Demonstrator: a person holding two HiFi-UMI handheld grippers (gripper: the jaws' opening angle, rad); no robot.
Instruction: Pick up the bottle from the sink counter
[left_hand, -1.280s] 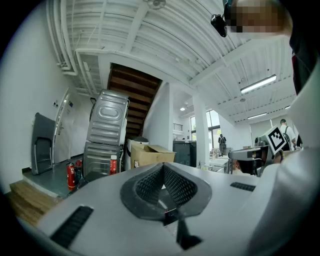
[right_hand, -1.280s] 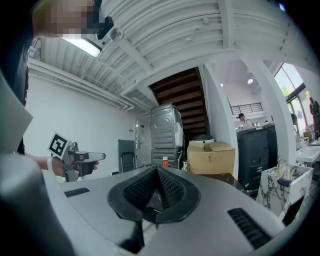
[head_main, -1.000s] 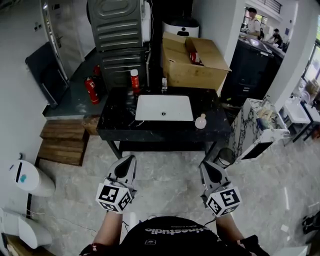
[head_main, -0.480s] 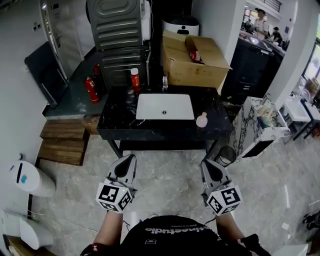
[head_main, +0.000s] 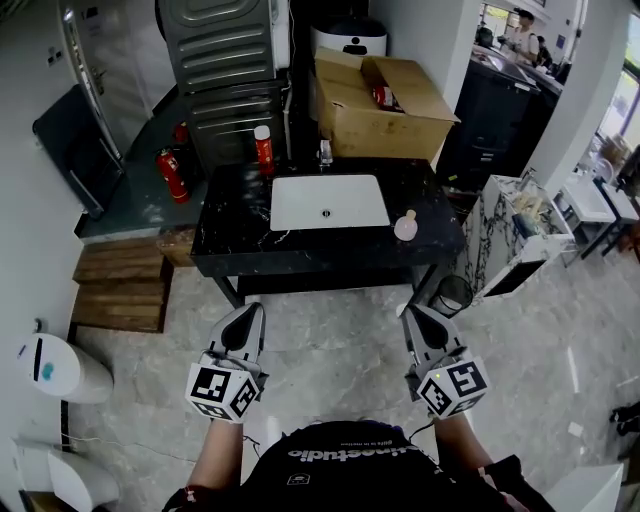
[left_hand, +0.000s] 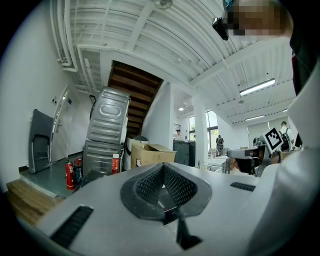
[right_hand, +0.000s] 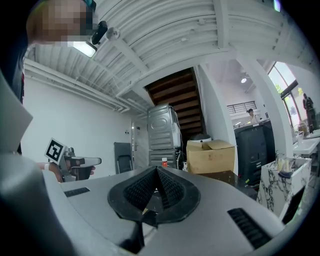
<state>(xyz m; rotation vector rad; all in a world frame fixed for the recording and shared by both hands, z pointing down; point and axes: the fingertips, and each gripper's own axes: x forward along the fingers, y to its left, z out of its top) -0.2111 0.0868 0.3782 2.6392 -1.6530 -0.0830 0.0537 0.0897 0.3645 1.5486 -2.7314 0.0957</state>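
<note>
Left claw (head_main: 251, 312) and right claw (head_main: 411, 313), both closed, hold nothing.

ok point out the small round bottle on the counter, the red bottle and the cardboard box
small round bottle (head_main: 406, 227), head view, its round body
red bottle (head_main: 265, 152), head view, red body below the white cap
cardboard box (head_main: 385, 138), head view, front wall

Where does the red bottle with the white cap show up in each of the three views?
Head view: the red bottle stands at the back left of the black counter, in the upper middle of the picture.
Left gripper view: left of centre, just left of the cardboard box.
Right gripper view: small, near the centre.
Shared landmark: the cardboard box, to the bottle's right in all three.
</note>
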